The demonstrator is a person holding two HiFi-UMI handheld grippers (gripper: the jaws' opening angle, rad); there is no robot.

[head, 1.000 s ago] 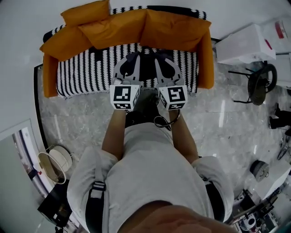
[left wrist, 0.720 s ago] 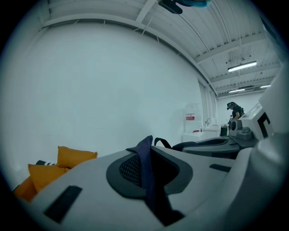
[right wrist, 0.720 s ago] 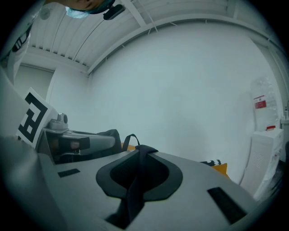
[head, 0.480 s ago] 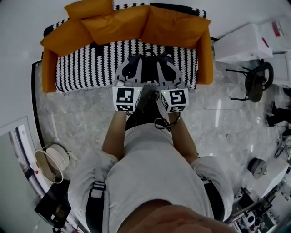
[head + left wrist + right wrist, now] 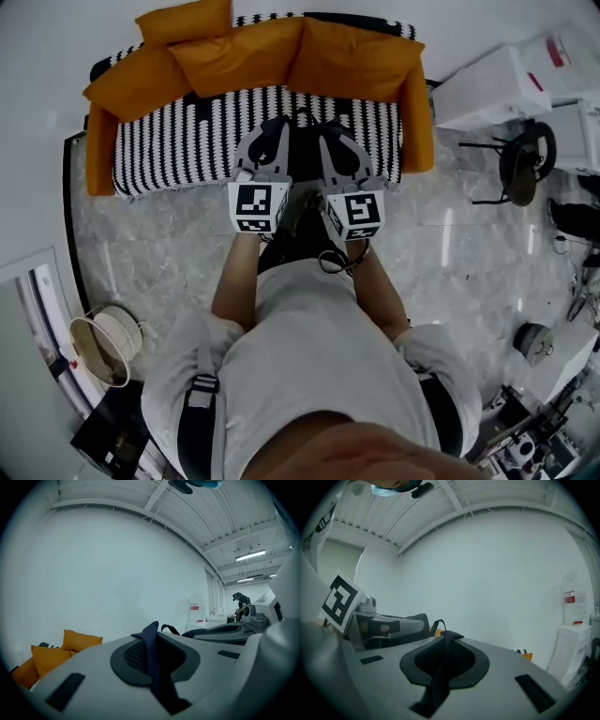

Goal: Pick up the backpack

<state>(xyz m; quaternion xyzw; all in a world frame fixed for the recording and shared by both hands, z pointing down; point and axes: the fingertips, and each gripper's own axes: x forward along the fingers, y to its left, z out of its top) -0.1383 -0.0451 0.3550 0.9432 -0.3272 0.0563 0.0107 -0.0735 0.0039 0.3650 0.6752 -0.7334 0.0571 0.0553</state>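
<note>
Backpack (image 5: 298, 214), dark, hangs between both grippers, above the marble floor (image 5: 169, 253) by the striped sofa's (image 5: 187, 141) front edge. The left gripper (image 5: 151, 629) and right gripper (image 5: 449, 637) are each pinched closed on a thin dark strap (image 5: 153, 667). If either strap slides out, the bag could tip or drop. No writing is legible; a red wall label (image 5: 569, 598) is too small to read.

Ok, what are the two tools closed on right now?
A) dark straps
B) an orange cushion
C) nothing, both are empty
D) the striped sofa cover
A: in its own view the left tool is shut on the left strap, and the right tool is shut on the right strap. Both straps are dark webbing running between the jaws.
</note>
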